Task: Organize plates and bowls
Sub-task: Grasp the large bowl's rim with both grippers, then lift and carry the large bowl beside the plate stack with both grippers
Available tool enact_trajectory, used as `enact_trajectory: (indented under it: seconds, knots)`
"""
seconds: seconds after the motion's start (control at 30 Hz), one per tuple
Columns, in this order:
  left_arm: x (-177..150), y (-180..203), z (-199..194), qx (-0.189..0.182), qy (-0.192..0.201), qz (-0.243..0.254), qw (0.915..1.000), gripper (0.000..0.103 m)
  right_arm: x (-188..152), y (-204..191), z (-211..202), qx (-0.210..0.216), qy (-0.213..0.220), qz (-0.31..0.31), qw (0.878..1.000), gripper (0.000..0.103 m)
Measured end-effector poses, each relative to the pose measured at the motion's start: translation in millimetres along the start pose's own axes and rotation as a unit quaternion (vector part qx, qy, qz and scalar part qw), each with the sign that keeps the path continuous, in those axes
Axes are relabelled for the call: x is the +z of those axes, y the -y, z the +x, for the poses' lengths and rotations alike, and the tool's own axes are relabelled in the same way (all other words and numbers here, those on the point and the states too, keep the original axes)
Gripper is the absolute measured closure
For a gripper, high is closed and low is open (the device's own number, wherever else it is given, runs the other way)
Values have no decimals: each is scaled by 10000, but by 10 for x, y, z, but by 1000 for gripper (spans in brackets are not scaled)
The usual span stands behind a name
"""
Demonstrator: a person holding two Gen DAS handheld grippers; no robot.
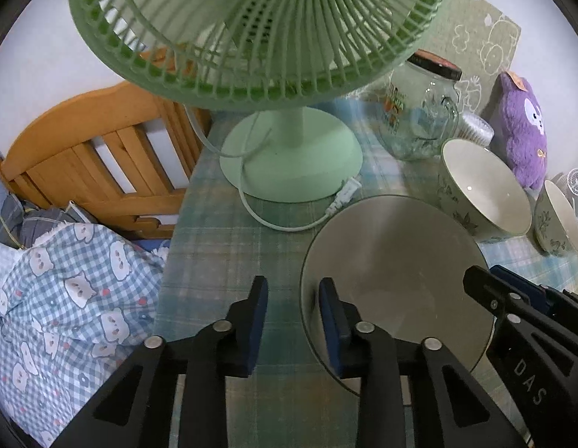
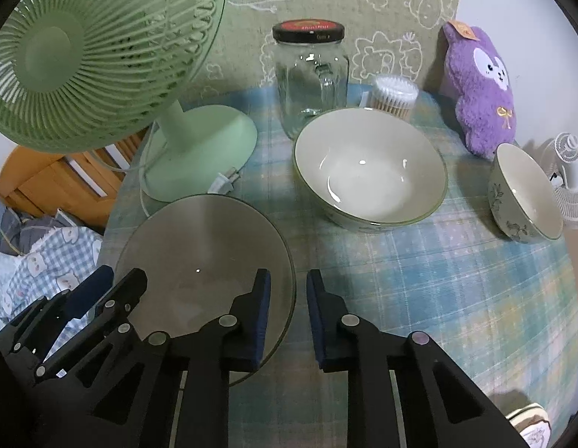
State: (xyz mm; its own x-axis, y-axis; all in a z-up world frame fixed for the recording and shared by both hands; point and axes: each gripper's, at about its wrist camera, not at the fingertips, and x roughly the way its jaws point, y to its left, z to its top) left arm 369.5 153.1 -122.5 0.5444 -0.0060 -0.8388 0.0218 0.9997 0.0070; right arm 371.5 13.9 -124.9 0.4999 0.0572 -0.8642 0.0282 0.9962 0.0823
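The plate (image 2: 203, 257) lay flat on the table (image 2: 456, 280), round, no long axis. Your left gripper (image 1: 293, 298) straddled its left rim, your right gripper (image 2: 288, 291) its right rim, both narrowly apart, not visibly pinching. Both bowls (image 2: 371, 166) sat upright beyond. "DAS" showed on your right gripper.

Ahead of our left hand-held gripper (image 1: 293, 317) the fan base (image 1: 290, 156) and its cord (image 1: 274, 220) block the tabletop (image 2: 438, 280). Right of our right hand-held gripper (image 2: 289, 315), bare cloth lies open up to the large bowl (image 2: 371, 166) and small bowl (image 2: 525, 194).
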Motion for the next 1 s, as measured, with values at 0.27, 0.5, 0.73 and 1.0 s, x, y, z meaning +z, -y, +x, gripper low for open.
enact_trajectory:
  seconds: [0.27,0.5,0.73,1.0]
  knots:
    - [21,36,80,-190,-144,1,9997,94,28,-22,78,27,-108,-69,9999,91]
    - [0,46,24,-170,-173,17,9997,94,8,-35,38,21,-125,-148,9998,92]
    - [-138,116,-134,-174,-151,110,9997,94,-154,0,-130,-25,-113,-198,9997,92]
    - [-425,225,-412,-220,-126,222,9994,94,-508,86,-432,-86,-102,-198,9997,92]
